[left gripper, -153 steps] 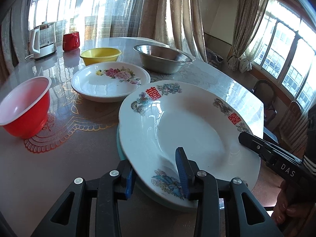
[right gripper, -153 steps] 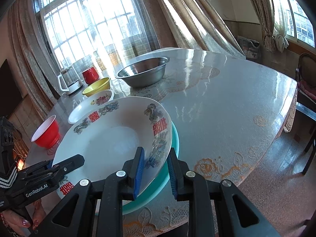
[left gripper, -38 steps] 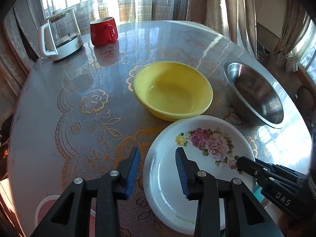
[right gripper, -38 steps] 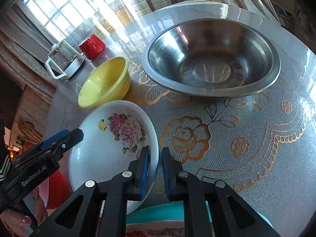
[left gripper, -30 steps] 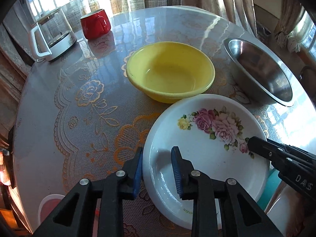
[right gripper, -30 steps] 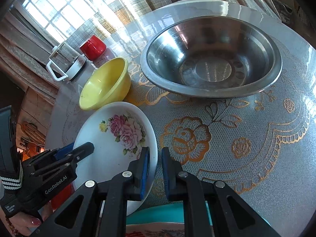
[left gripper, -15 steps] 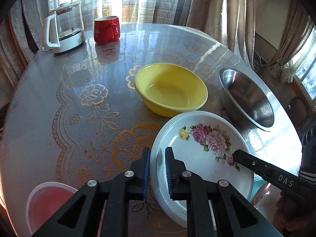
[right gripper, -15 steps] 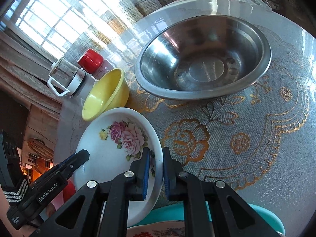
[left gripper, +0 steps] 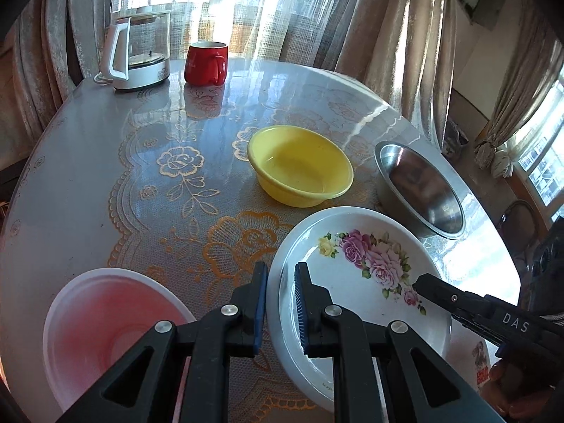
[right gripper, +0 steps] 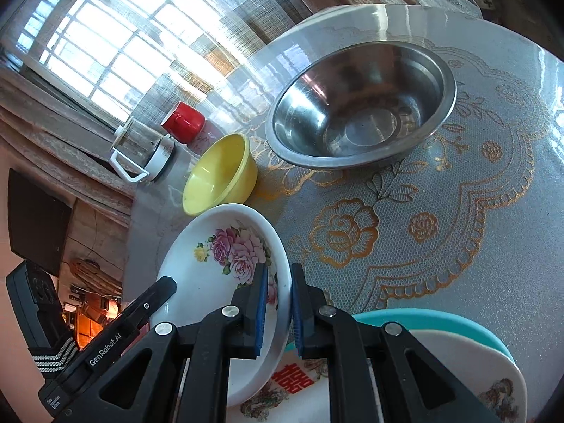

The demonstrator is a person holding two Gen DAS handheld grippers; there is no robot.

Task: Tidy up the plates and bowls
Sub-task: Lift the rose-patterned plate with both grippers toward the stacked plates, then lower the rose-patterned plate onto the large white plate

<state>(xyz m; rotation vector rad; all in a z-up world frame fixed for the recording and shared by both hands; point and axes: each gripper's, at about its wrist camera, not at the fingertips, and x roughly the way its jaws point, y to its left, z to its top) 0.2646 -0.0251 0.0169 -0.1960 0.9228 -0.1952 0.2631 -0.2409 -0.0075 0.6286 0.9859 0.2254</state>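
Two grippers are on one dish here: the rose plate (left gripper: 359,282) is pinched at opposite edges. The left gripper (left gripper: 281,303) has its blue pads clamped on the plate's left rim, one pad outside, one inside the well. Over on the other side, the right gripper (right gripper: 278,305) is closed tight on the plate's right rim, and in the left wrist view its black finger, lettered DAS, reaches in over the pink roses. The plate sits tilted in the right wrist view, its near edge hanging over the large patterned plate (right gripper: 469,380), which rests on a teal plate (right gripper: 433,322) at the table's near edge. Whether the rose plate is fully clear of the table (left gripper: 105,162) I cannot tell.

Just beyond the rose plate sits the yellow bowl (left gripper: 299,165), upright. To its right, the steel bowl (left gripper: 419,190), also upright and near the plate's far rim. Down at the lower left, the red bowl (left gripper: 109,328) stands just beside the left gripper's finger. At the far end of the table, a red mug (left gripper: 206,62) and a glass kettle (left gripper: 139,58) stand side by side before the curtains (left gripper: 370,17).
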